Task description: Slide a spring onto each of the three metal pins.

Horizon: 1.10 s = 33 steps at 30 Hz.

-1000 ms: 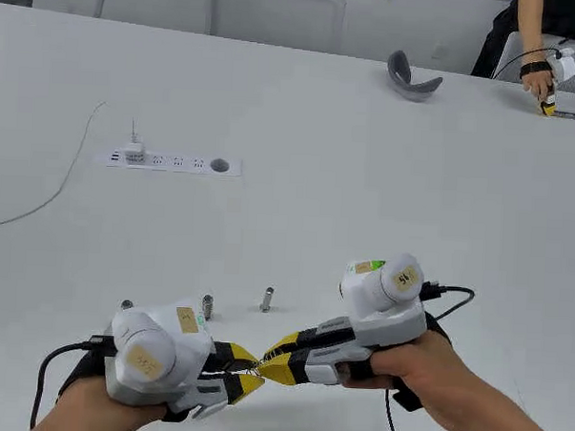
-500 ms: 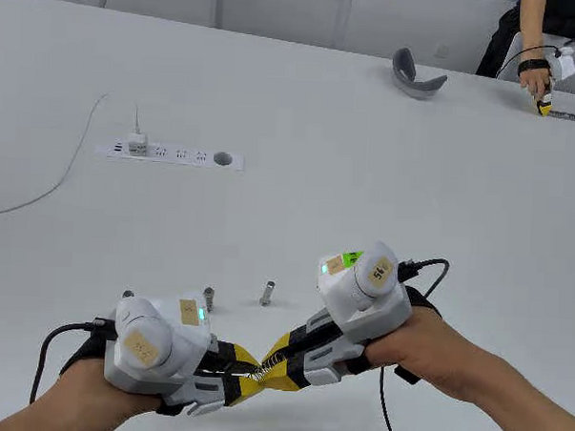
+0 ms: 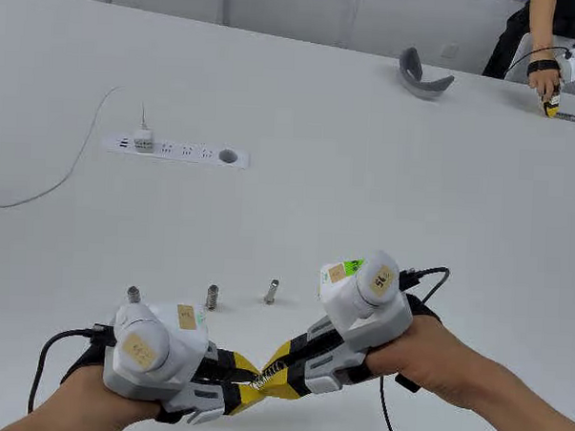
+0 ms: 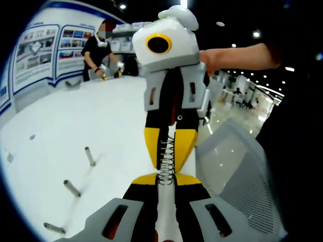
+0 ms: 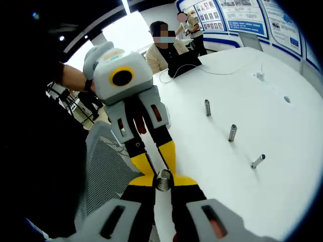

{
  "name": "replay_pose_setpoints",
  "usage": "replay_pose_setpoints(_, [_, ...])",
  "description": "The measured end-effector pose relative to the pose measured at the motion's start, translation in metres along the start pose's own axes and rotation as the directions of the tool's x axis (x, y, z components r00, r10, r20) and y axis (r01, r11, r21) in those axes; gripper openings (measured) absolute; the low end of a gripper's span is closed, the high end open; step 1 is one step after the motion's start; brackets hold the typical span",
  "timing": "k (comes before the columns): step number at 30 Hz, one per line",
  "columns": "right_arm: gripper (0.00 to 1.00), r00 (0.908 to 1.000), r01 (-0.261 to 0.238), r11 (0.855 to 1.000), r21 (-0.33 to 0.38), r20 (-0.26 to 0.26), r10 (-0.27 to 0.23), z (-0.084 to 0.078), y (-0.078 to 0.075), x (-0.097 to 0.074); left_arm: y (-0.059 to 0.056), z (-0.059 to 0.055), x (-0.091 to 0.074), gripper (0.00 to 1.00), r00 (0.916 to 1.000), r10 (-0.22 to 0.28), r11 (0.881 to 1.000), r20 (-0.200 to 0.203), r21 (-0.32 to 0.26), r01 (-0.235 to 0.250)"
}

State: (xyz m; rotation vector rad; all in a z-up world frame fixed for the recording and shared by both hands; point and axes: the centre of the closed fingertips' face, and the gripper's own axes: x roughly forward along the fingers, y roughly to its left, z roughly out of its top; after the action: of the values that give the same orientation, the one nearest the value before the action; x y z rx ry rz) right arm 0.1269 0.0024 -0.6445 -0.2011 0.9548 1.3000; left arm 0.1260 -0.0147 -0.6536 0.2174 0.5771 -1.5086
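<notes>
Since a second ago the right tool [image 3: 273, 372] has tipped its body up higher over the meeting point, while the left tool [image 3: 247, 386] has barely shifted, and they remain tip to tip. Both are clenched on one spring [image 4: 165, 159], each on one end, at the near edge of the bench [image 3: 365, 181]. Just beyond them, the left pin [image 3: 133, 294] and the middle pin [image 3: 211, 296] already look coiled. The bare pin [image 3: 271, 291] leans, and I cannot tell whether it stands or lies.

The likely risk is the spring itself. Pinched at both ends, it could bow and shoot out if one tool lets go early, or stretch if the hands pull apart. This close to the edge, with a mesh chair [image 4: 237, 171] beside it, a loose spring would probably leave the bench. A leaning pin may also roll when touched.

The left gripper view shows the spring side-on, its coils running from one pair of jaws into the other. The right gripper view sees it end-on, as a small ring. The head view hides most of it under the tool bodies, but lays out the row of pins and the power strip [image 3: 176, 151] farther back.
</notes>
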Motion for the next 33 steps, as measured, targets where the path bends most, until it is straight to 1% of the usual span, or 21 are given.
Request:
replay_pose_setpoints(2, [0.12, 1.0, 0.002, 1.0, 0.008, 0.006, -0.002, 0.0, -0.002, -0.002, 0.002, -0.006, 0.001, 0.14, 0.9996, 0.017, 1.0, -0.022, 0.012, -0.016])
replay_pose_setpoints(3, [0.12, 0.9999, 0.003, 1.0, 0.012, 0.013, -0.004, 0.0, -0.002, -0.003, 0.003, -0.008, 0.001, 0.15, 0.9995, 0.02, 1.0, -0.024, 0.014, -0.02])
replay_pose_setpoints(4, [0.12, 0.9997, 0.008, 1.0, 0.021, 0.023, -0.008, 0.002, -0.004, -0.004, 0.003, -0.01, 0.0, 0.17, 0.9995, 0.023, 1.0, -0.024, 0.002, -0.023])
replay_pose_setpoints(6, [0.12, 0.9992, 0.018, 0.999, 0.035, 0.035, -0.019, 0.002, -0.006, -0.007, 0.005, -0.013, -0.002, 0.17, 0.9993, 0.032, 0.999, -0.021, -0.008, -0.032])
replay_pose_setpoints(11, [0.13, 0.998, 0.042, 0.998, 0.052, 0.044, -0.044, -0.001, -0.013, -0.011, 0.011, -0.021, -0.005, 0.24, 0.9971, 0.067, 0.997, -0.036, -0.031, -0.069])
replay_pose_setpoints(13, [0.13, 0.9974, 0.052, 0.997, 0.056, 0.048, -0.054, -0.002, -0.015, -0.012, 0.014, -0.023, -0.008, 0.25, 0.9965, 0.077, 0.996, -0.033, -0.048, -0.078])
replay_pose_setpoints(17, [0.13, 0.9962, 0.064, 0.995, 0.07, 0.055, -0.068, -0.004, -0.018, -0.013, 0.022, -0.025, -0.013, 0.27, 0.9935, 0.112, 0.989, -0.019, -0.096, -0.113])
replay_pose_setpoints(21, [0.13, 0.9947, 0.079, 0.993, 0.084, 0.059, -0.084, -0.008, -0.022, -0.014, 0.028, -0.03, -0.017, 0.28, 0.99, 0.14, 0.983, -0.018, -0.117, -0.141])
replay_pose_setpoints(25, [0.13, 0.9916, 0.117, 0.988, 0.1, 0.043, -0.122, -0.015, -0.032, -0.014, 0.034, -0.034, -0.023, 0.31, 0.9849, 0.171, 0.975, -0.026, -0.137, -0.173])
replay_pose_setpoints(27, [0.13, 0.988, 0.15, 0.983, 0.107, 0.023, -0.153, -0.021, -0.039, -0.015, 0.037, -0.037, -0.025, 0.34, 0.982, 0.186, 0.971, -0.033, -0.145, -0.189])
replay_pose_setpoints(29, [0.13, 0.9852, 0.169, 0.979, 0.112, 0.013, -0.171, -0.025, -0.044, -0.016, 0.04, -0.04, -0.027, 0.36, 0.9788, 0.201, 0.967, -0.039, -0.153, -0.205])
replay_pose_setpoints(33, [0.13, 0.9811, 0.19, 0.973, 0.133, 0.01, -0.193, -0.028, -0.052, -0.017, 0.045, -0.044, -0.031, 0.39, 0.9733, 0.225, 0.959, -0.047, -0.165, -0.23])
